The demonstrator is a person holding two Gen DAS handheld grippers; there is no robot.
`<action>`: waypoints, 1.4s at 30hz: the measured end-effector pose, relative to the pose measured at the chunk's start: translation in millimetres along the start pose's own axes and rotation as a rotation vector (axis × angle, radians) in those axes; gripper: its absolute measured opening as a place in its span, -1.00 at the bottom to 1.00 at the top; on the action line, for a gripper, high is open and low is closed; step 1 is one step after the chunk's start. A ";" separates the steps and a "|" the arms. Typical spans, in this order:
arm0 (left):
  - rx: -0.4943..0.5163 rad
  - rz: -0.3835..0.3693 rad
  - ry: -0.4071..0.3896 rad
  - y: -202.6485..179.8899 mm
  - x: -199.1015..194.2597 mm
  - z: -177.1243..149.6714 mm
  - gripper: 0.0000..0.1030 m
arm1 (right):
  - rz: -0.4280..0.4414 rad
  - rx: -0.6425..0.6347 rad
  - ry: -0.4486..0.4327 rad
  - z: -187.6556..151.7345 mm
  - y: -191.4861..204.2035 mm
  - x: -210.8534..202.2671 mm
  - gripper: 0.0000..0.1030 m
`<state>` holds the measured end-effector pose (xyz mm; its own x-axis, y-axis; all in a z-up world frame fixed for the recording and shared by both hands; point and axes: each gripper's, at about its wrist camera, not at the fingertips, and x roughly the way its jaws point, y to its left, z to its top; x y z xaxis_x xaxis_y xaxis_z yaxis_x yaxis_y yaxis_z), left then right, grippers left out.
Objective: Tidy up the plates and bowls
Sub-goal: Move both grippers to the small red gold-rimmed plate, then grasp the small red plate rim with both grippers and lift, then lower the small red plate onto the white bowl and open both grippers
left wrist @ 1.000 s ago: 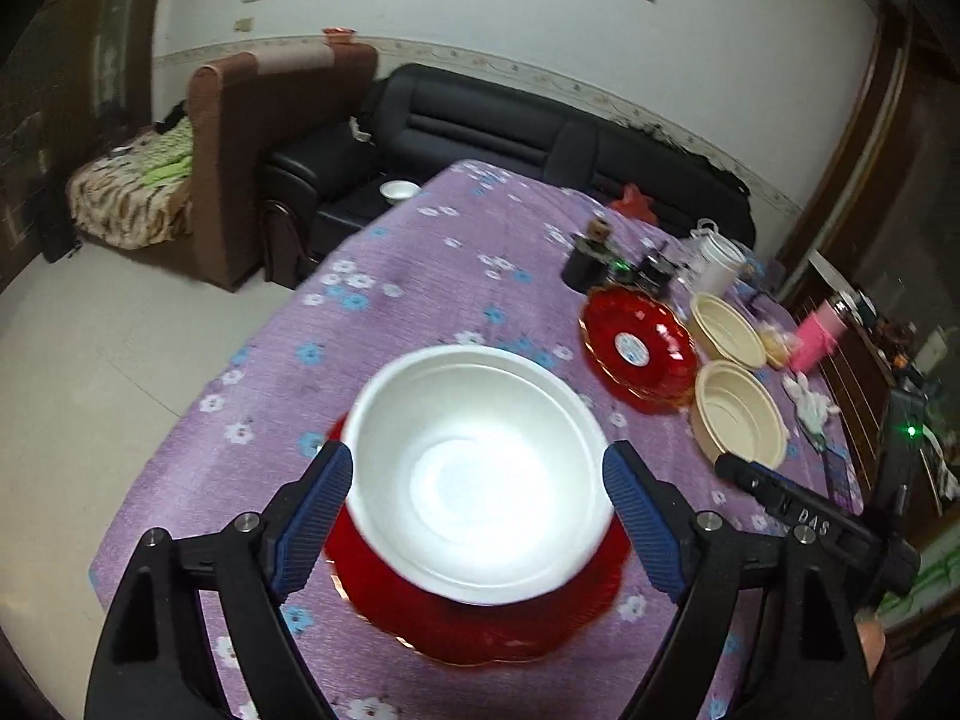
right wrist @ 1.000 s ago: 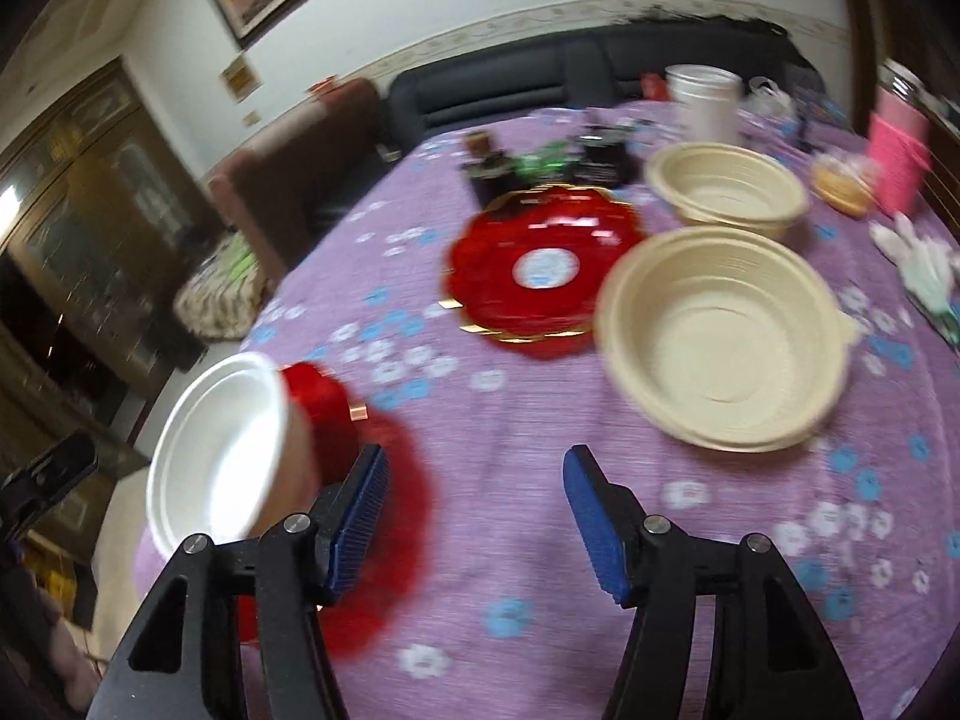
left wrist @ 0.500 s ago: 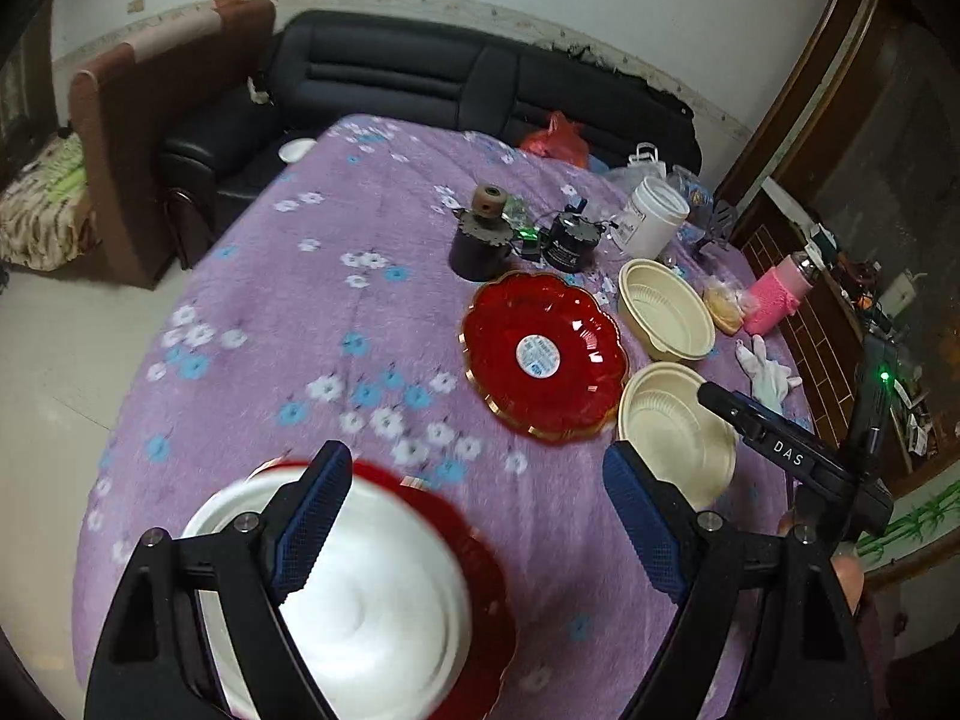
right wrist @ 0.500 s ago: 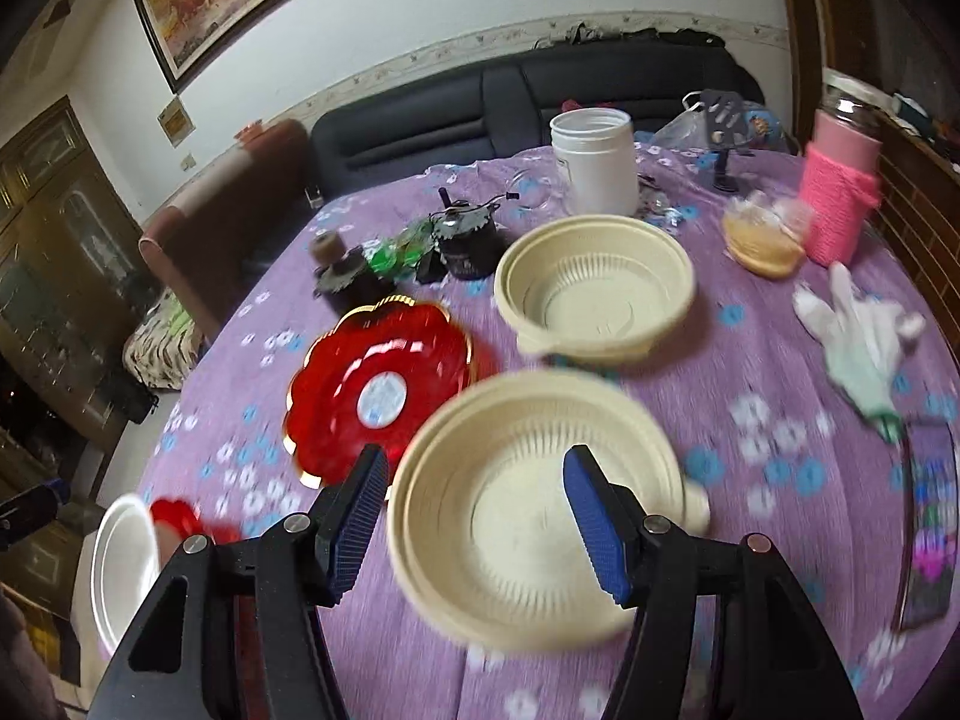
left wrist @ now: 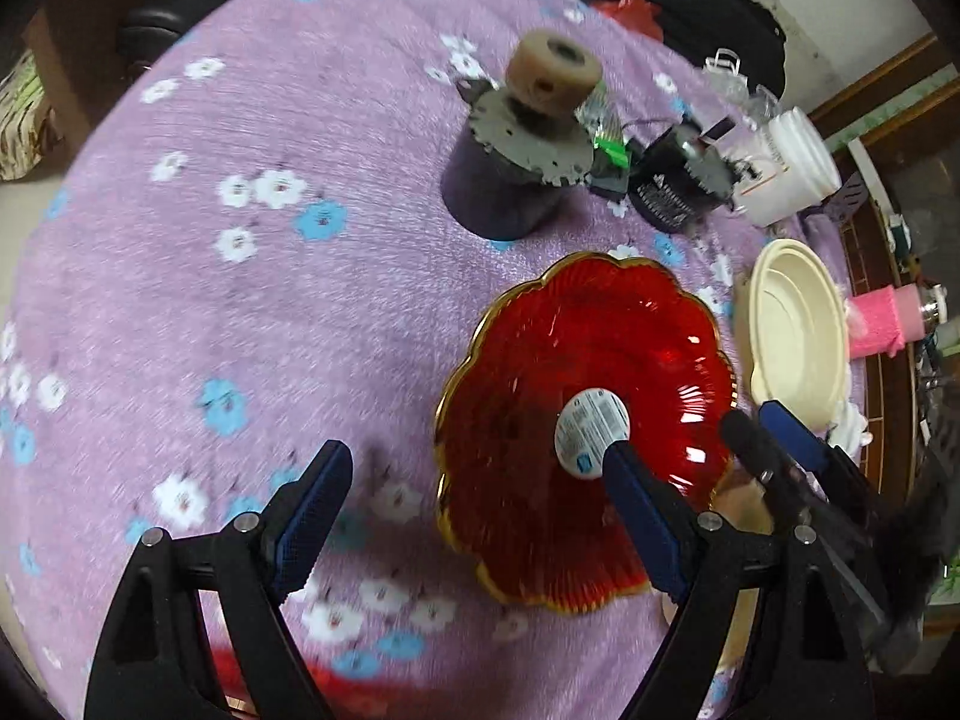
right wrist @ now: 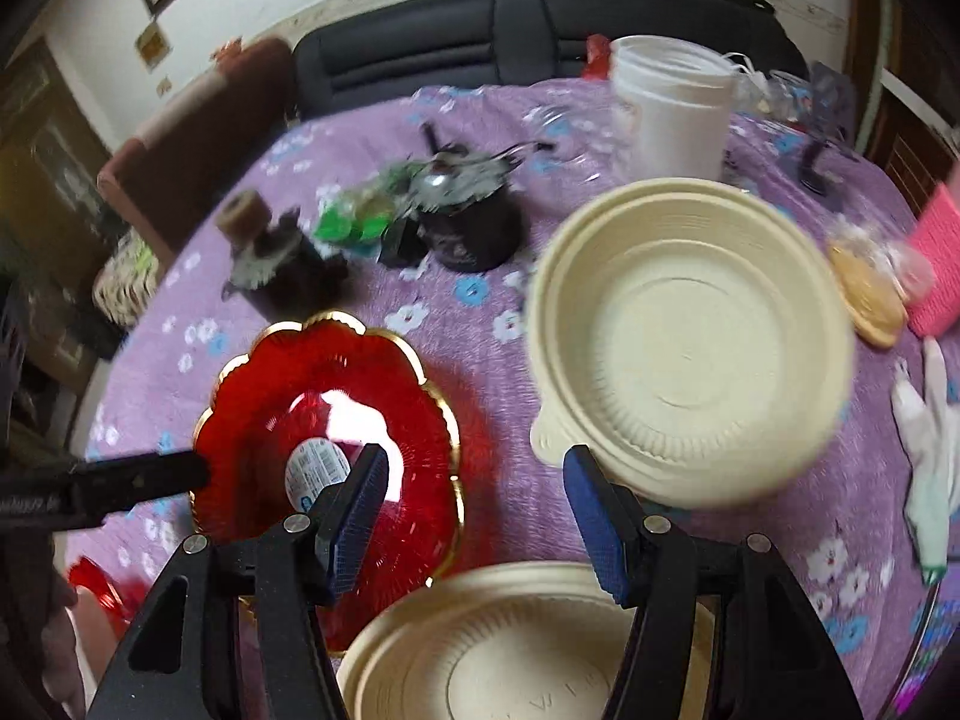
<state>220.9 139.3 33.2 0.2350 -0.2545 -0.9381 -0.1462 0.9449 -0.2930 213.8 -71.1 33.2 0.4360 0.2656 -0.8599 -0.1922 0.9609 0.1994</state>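
The left claw (left wrist: 477, 510) is wide open and holds nothing. The right claw (right wrist: 471, 519) is open and empty too. A red plate (left wrist: 576, 360) sits on the bench (left wrist: 240, 300).

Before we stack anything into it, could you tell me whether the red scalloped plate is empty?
Empty. The red plate lies flat on the purple cloth; only a round white sticker shows at its centre, no dish or food.

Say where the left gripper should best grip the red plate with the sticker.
Probably the gold scalloped rim of the red plate, on the edge facing the left gripper. The plate lies flat and shallow, so only its raised rim offers the open jaws a bite.
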 end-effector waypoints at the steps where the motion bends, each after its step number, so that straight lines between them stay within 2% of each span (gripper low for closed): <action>1: 0.005 0.007 0.009 -1.7 5.0 1.5 0.64 | -0.002 -0.012 0.009 0.0 2.5 4.5 0.26; 5: 0.022 0.038 0.073 -6.8 25.0 -0.6 0.61 | -0.010 -0.011 0.040 -1.9 4.0 19.1 0.26; 6: 0.043 0.052 0.058 -10.9 24.0 -1.6 0.54 | -0.013 -0.014 0.039 -2.2 3.9 20.4 0.26; 7: 0.060 0.047 0.063 -14.5 24.5 -2.1 0.31 | -0.005 -0.012 0.047 -2.9 3.5 22.6 0.22; 8: 0.070 0.039 0.071 -17.2 24.7 -3.2 0.22 | 0.003 -0.009 0.051 -3.3 4.3 24.1 -0.04; 9: 0.072 0.027 0.073 -19.8 23.5 -5.1 0.00 | 0.015 -0.007 0.057 -4.3 4.9 25.4 -0.21; 10: 0.073 0.028 0.076 -21.1 22.8 -6.2 -0.04 | 0.018 -0.009 0.056 -4.8 6.6 25.4 -0.48; 13: 0.072 0.047 0.035 -22.4 12.5 -10.0 -0.04 | 0.029 0.006 0.044 -4.9 9.7 19.5 -0.51; 19: 0.059 0.009 -0.077 -17.9 -37.3 -16.1 -0.04 | 0.090 0.038 -0.032 -2.6 18.3 -10.8 -0.56; 25: 0.075 0.020 -0.165 -6.6 -92.9 -43.5 -0.04 | 0.155 0.033 -0.091 -11.2 42.3 -55.8 -0.55; 31: 0.040 -0.010 -0.218 30.0 -138.0 -98.3 -0.04 | 0.223 -0.017 -0.117 -38.3 82.6 -97.4 -0.55; 33: 0.025 0.002 -0.247 43.2 -152.7 -120.0 -0.04 | 0.242 -0.051 -0.118 -52.9 101.4 -108.6 -0.55; 42: -0.043 0.046 -0.334 98.1 -184.9 -187.8 0.04 | 0.292 -0.158 -0.064 -112.6 170.2 -112.5 -0.55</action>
<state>-17.3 240.4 143.1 0.5280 -0.1233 -0.8403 -0.2026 0.9426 -0.2656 33.0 53.7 111.0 0.3958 0.5370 -0.7450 -0.4485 0.8209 0.3535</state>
